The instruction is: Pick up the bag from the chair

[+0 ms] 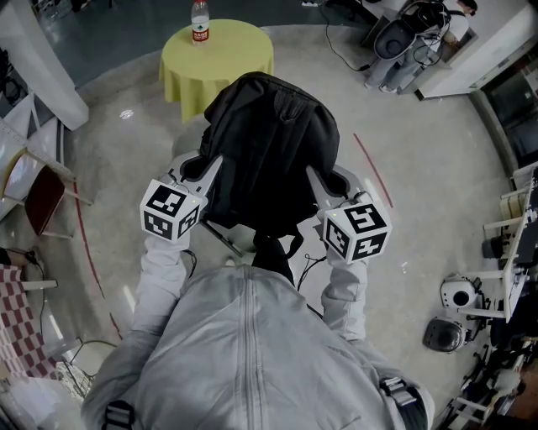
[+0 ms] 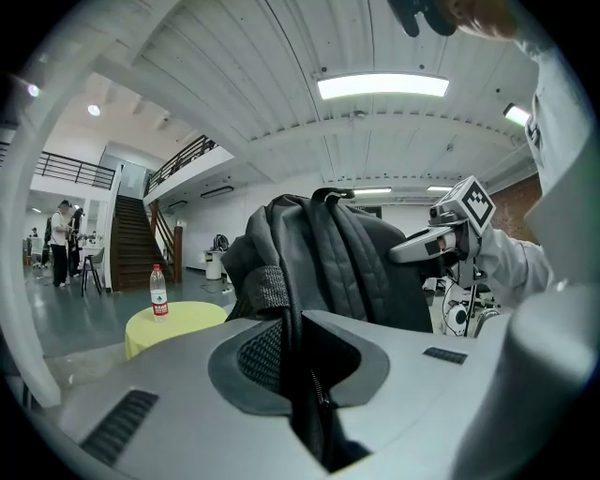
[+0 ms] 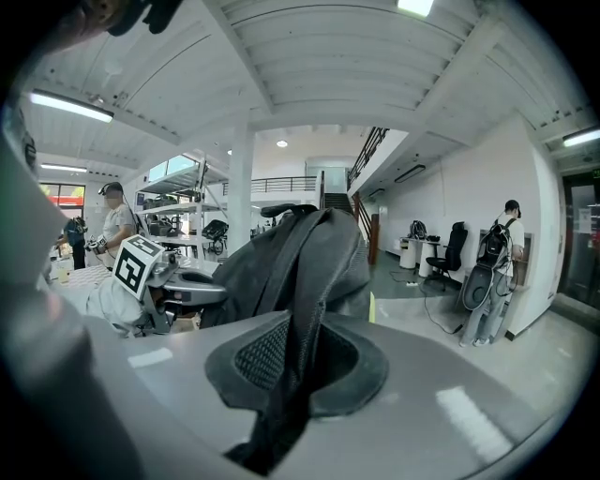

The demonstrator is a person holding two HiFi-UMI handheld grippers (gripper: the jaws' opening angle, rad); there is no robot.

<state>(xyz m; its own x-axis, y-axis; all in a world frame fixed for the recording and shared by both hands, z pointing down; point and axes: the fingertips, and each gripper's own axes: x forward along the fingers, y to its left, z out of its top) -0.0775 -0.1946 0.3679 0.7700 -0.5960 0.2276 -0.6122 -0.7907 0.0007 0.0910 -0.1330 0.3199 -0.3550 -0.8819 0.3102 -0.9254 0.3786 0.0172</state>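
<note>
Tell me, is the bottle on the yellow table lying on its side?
No, the bottle stands upright on the yellow table, with its cap pointing up, as the head view shows.

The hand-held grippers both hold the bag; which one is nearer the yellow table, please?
The left hand-held gripper; the yellow table stands on its side of the bag.

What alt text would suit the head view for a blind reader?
Seen from above, a person in a grey jacket holds a black backpack between two grippers, the left gripper and the right gripper each clamped on a side of it. Beyond stands a round table with a yellow cloth and a water bottle on it.
</note>
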